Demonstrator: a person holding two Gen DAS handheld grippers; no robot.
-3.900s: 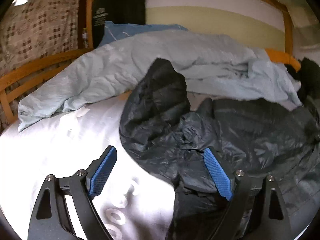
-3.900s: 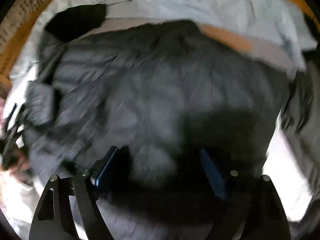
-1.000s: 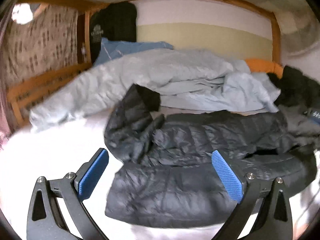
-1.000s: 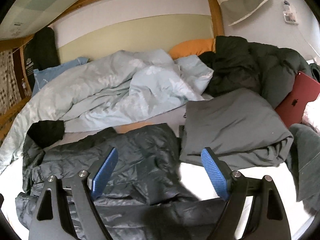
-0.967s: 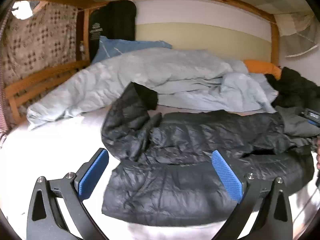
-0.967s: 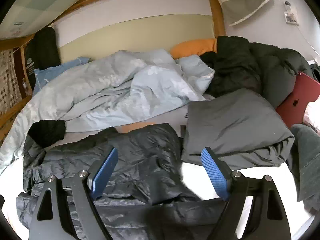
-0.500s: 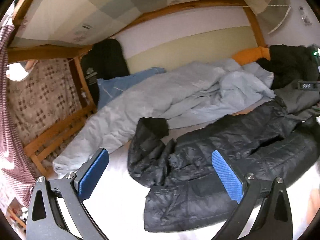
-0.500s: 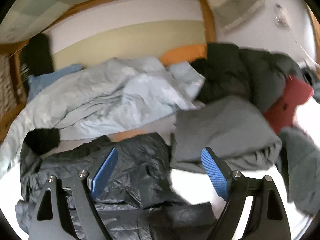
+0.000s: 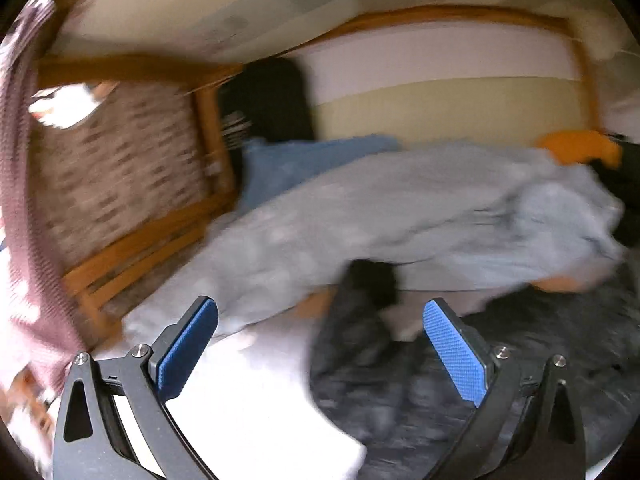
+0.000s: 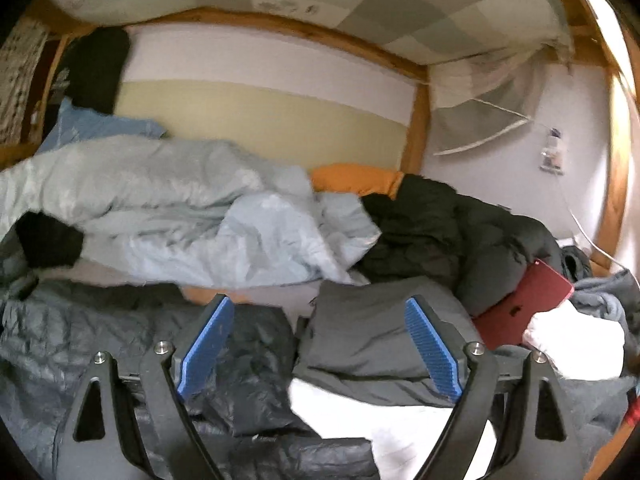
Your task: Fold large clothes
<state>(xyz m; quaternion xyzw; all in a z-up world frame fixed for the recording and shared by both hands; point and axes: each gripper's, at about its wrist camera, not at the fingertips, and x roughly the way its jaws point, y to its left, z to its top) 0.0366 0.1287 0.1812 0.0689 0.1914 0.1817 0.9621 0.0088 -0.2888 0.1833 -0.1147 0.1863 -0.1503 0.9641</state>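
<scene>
Plainly, the dark quilted jacket [image 10: 132, 344] lies on the bed [image 10: 404, 412] below and ahead of both grippers, its long axis running across the bed from side to side; neither gripper touches it. In the right wrist view the jacket fills the lower left, so it sits to the left of the right gripper [image 10: 318, 348], whose jaws stand wide apart with nothing between them; a grey folded garment [image 10: 372, 340] lies just beside the jacket's right end. In the blurred left wrist view the jacket [image 9: 520, 368] lies low and to the right of the left gripper [image 9: 320, 348], jaws likewise wide apart and empty; one sleeve with a black cuff [image 9: 372, 276] points away toward the pale blue duvet [image 9: 400, 216] heaped along the wall. Judging by this, each hand is nearer its own end of the jacket; the left would need to come down and rightward for the sleeve end.
</scene>
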